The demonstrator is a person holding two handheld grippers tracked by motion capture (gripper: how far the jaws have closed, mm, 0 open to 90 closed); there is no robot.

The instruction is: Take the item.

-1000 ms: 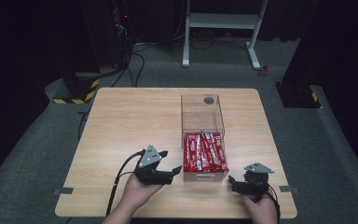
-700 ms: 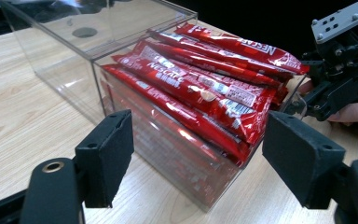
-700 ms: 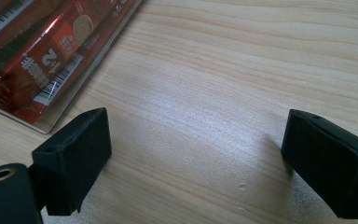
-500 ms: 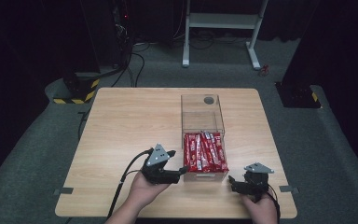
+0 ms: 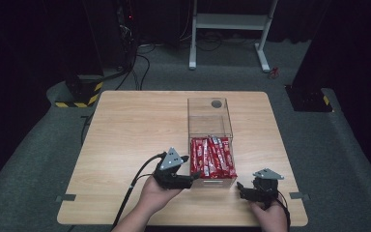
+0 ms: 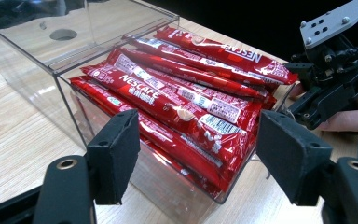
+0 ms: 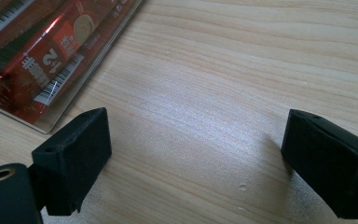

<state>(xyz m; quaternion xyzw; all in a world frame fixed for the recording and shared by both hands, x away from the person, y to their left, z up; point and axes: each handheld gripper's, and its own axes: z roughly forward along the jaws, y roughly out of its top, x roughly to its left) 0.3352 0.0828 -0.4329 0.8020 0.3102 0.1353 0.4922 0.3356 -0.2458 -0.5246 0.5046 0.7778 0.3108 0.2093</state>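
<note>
Left gripper (image 5: 189, 180) sits at the near left corner of the clear box (image 5: 210, 126) of red packets (image 5: 212, 157), jaws wide but just been closing on nothing. Right gripper (image 5: 241, 191) rests gaping, near right of the box.

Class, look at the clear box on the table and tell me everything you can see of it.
The clear box looks like transparent acrylic, a long rectangle with thin walls, standing on the wooden table. Its far half has a clear lid with a round hole; the near half is open and packed with red Nescafe stick sachets lying lengthwise. The left gripper points at its near corner, fingers apart, not gripping it.
</note>
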